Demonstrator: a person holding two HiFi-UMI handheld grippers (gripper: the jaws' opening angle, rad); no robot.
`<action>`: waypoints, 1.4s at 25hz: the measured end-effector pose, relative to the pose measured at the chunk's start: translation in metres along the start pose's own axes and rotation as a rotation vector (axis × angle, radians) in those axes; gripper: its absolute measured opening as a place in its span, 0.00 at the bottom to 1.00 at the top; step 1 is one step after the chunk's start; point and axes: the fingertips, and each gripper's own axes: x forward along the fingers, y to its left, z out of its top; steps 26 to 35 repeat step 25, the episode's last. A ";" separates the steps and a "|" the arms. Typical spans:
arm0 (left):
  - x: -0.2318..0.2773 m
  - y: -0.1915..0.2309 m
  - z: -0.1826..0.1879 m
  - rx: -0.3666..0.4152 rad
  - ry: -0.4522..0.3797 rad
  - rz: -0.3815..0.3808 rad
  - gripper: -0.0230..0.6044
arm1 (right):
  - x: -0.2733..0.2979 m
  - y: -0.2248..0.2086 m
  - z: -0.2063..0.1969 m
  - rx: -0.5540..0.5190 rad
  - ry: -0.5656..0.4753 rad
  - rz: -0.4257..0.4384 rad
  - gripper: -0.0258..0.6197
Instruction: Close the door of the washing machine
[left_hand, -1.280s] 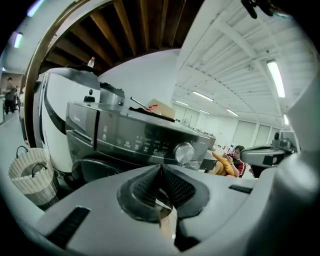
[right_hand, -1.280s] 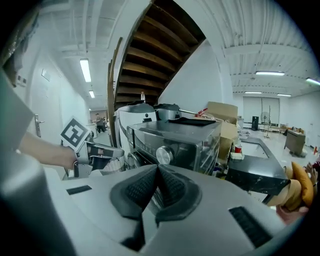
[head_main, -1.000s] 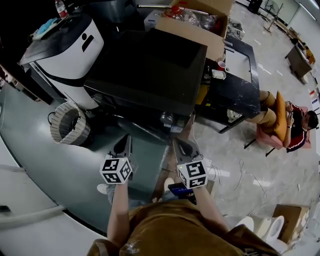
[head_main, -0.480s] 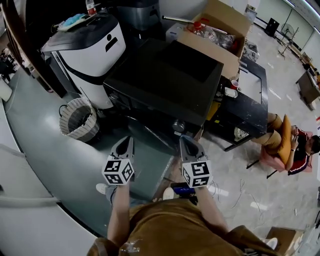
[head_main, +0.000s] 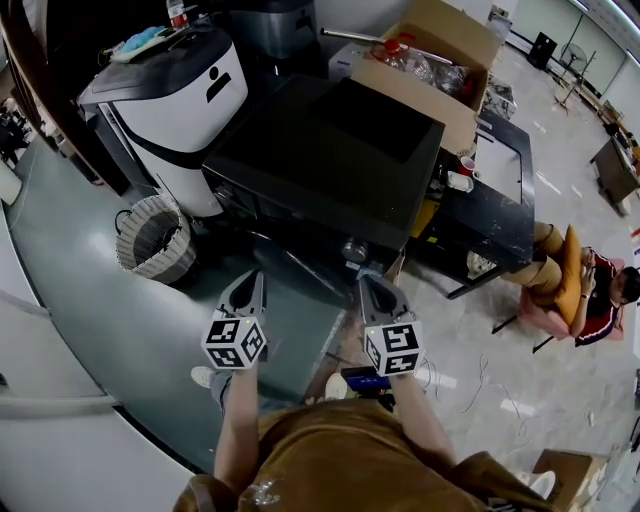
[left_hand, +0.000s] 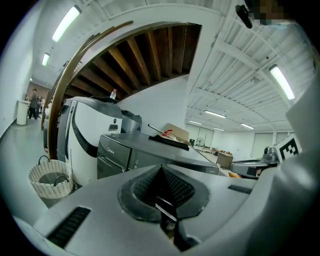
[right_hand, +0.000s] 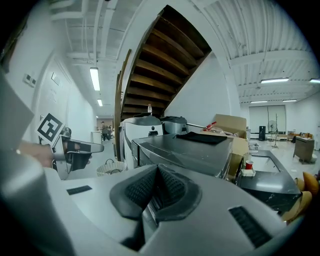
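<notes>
- Hovering side by side low in the head view: left gripper (head_main: 247, 288) and right gripper (head_main: 374, 288), both aimed at the washing machine (head_main: 330, 160), neither touching it.
- Left gripper view: jaws pressed together, ribbed pads meeting, nothing btwn them. Right gripper view, same story: jaws closed tight, empty.
- Washing machine = dark grey box straight ahead of both grippers, btwn a white appliance (head_main: 165, 100) on its left and a black table (head_main: 495, 215) on its right. Door open or closed? No view settles it.
- Head view only: seated person (head_main: 585, 275) far right on a pink chair, cardboard box (head_main: 420, 70) full of clutter behind the machine, the operator's brown top (head_main: 350, 450) at the bottom edge.
- Gripper views only: dark wooden staircase (right_hand: 160, 65) climbing overhead, its underside showing, and a ribbed white ceiling w/ strip lights (left_hand: 282, 82).
- Left gripper view alone catches people (left_hand: 34, 102) far down the corridor.
- Each gripper view picks up the other gripper at its edge.
- Wicker basket (head_main: 150, 238) sits on the floor beside the white appliance, left of the machine's front.
- Bottle (head_main: 176, 14) stands on top of the white appliance; red cup (head_main: 467, 165) on the table's near corner.
- Floor (head_main: 90, 280): smooth grey-green on the left, pale marbled tiles (head_main: 520, 330) off to the right.
</notes>
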 end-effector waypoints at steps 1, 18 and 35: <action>0.000 0.001 -0.001 -0.003 0.004 0.001 0.08 | 0.000 0.000 -0.001 -0.001 0.004 -0.001 0.06; 0.000 0.013 -0.008 0.004 0.022 0.027 0.08 | 0.005 0.003 -0.006 0.025 -0.001 0.020 0.06; 0.004 0.009 -0.004 0.007 0.023 0.024 0.08 | 0.005 -0.005 -0.002 0.023 -0.001 0.008 0.06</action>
